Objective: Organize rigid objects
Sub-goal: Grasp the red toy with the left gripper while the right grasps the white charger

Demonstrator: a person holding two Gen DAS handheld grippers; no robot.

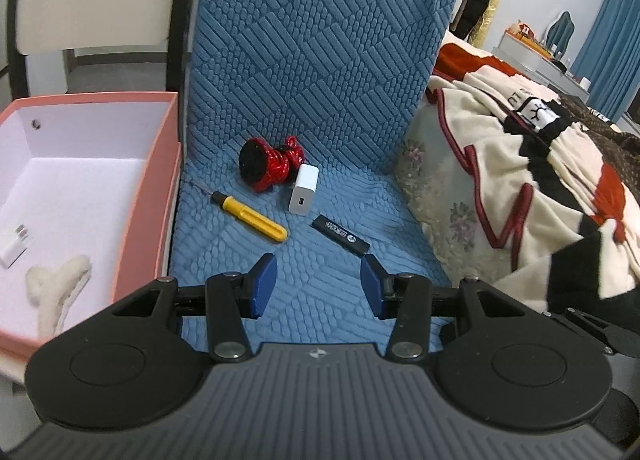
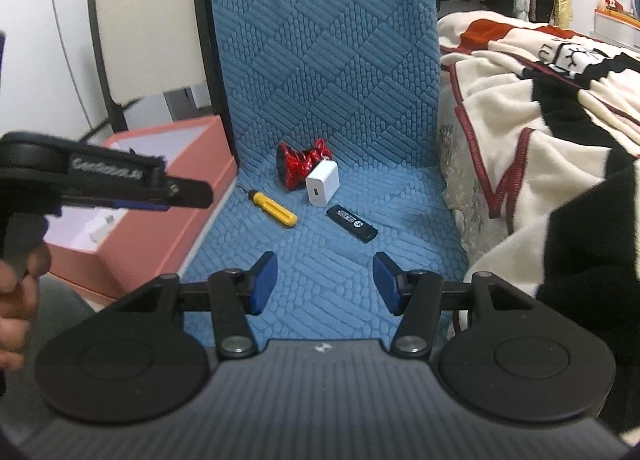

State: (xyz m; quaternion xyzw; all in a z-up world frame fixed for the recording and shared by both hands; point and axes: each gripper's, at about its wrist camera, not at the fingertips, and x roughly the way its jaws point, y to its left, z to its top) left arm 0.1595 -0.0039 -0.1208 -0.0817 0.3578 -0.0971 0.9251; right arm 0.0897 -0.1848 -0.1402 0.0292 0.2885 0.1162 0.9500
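Observation:
On the blue quilted seat lie a yellow screwdriver [image 1: 252,216] [image 2: 274,208], a white charger cube [image 1: 303,195] [image 2: 322,183], a black flat stick [image 1: 340,233] [image 2: 352,223] and a red shiny ornament [image 1: 270,164] [image 2: 302,164]. My left gripper [image 1: 318,286] is open and empty, hovering over the seat just short of the black stick. My right gripper [image 2: 324,284] is open and empty, a bit further back. The left gripper also shows from the side in the right wrist view [image 2: 160,196], over the pink box [image 2: 160,196].
The pink box [image 1: 148,196] stands left of the seat and holds a white adapter [image 1: 14,246] and a cream fluffy hair claw [image 1: 56,280]. A patterned blanket [image 1: 540,188] [image 2: 540,108] is heaped on the right. The blue backrest [image 1: 320,40] rises behind the objects.

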